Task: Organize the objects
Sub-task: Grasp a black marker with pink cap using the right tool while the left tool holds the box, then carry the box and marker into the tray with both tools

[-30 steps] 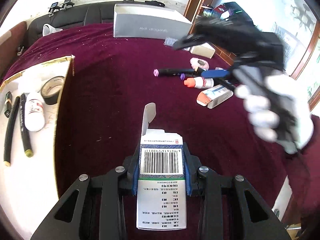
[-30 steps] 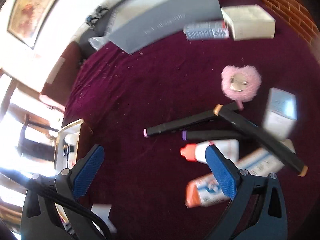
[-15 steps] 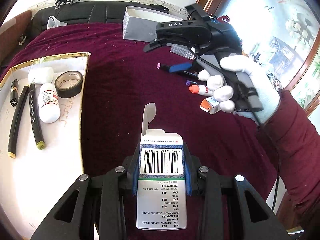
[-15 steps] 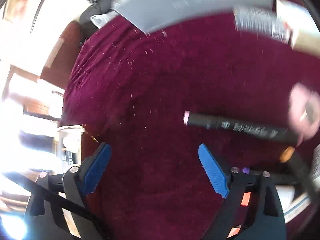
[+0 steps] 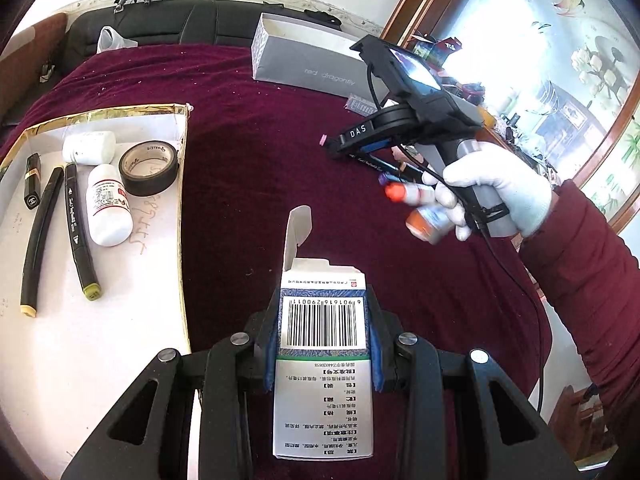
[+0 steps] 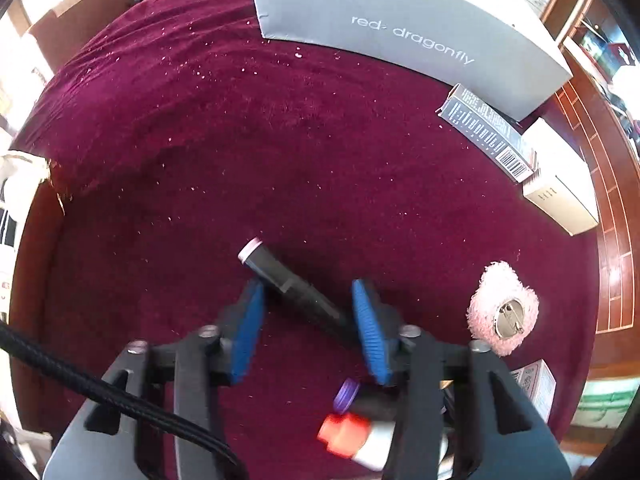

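Note:
My left gripper is shut on a white medicine box with a barcode and an open flap, held above the dark red cloth. My right gripper is open, its blue pads on either side of a black marker with a pink end that lies on the cloth; it also shows in the left wrist view. A white tray with a gold rim at the left holds two black markers, a white bottle, a tape roll, a white jar and a lipstick.
Near the right gripper lie a purple-capped marker, a red-capped bottle, a pink fluffy brooch and small boxes. A grey shoe box stands at the back. A wooden edge runs along the right.
My right gripper has come down over the pink-ended marker and narrowed around it. My left gripper holds the box as before while the view has shifted toward the tray.

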Tool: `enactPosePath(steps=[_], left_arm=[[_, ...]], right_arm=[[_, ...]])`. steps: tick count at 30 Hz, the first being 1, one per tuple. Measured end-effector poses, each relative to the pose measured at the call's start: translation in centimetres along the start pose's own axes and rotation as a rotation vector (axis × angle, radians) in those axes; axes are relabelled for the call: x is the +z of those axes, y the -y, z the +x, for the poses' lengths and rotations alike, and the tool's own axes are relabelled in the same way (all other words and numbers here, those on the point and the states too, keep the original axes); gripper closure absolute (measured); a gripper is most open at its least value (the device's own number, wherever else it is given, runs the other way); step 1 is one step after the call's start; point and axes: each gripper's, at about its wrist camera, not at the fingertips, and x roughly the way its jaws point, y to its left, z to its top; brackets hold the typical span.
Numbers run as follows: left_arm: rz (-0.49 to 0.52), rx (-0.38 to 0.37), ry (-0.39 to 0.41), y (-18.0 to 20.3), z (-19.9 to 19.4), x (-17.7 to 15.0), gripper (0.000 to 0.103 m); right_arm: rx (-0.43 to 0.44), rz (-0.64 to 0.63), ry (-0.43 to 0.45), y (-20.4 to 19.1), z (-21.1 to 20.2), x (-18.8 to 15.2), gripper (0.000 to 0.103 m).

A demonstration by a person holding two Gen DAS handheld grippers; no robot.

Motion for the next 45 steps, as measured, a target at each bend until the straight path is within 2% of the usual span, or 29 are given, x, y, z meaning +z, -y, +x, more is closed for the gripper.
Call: enactPosePath(steps=[1, 3, 5, 9, 14, 17, 28, 31, 36, 41, 45], left_arm=[[-0.002, 0.002, 0.003, 0.0, -0.1, 0.0, 0.074], [-0.001, 0.008, 0.007, 0.1, -0.3, -0.3, 0.074], [-0.007, 0.011, 0.011, -0.1, -0.5, -0.4, 0.074], [-0.02, 0.023, 0.02, -0.5, -0.9, -0.4, 0.074], [-0.044, 0.047, 0.053, -1.7, -2.1, -0.2, 0.074], [-0.061, 0.068, 0.074, -2.6, -2.9, -0.2, 0.074], [-0.124, 0.167, 0.147, -6.7, -6.8, -0.1, 0.074], [-0.153, 0.211, 0.18, -9.0, -8.9, 0.0, 0.073], [-0.164, 0.339, 0.215, -12.6, -11.6, 0.6, 0.073], [-0.162, 0.423, 0.184, -16.2, -11.4, 1.7, 0.073], [-0.161, 0.443, 0.122, -18.4, -9.4, 2.2, 0.073]], right_arm=[[0.007, 0.007, -0.004, -0.1, -0.1, 0.0, 0.073], [0.086, 0.032, -0.021, -0.4, -0.6, -0.1, 0.086], [0.157, 0.052, -0.048, -0.8, -0.6, -0.6, 0.087], [0.127, 0.048, -0.03, -1.2, -0.9, -1.9, 0.086], [0.046, 0.03, 0.033, -2.0, -0.9, -4.1, 0.086], [0.027, 0.041, 0.094, -2.4, -1.5, -5.5, 0.09], [0.299, 0.158, 0.164, -4.8, -3.5, -6.8, 0.091], [0.393, 0.18, 0.19, -5.6, -4.9, -7.1, 0.091], [0.541, 0.171, 0.224, -7.9, -7.5, -7.0, 0.09], [0.644, 0.133, 0.189, -12.3, -7.9, -5.8, 0.09], [0.669, 0.101, 0.159, -15.9, -7.1, -4.7, 0.09]])
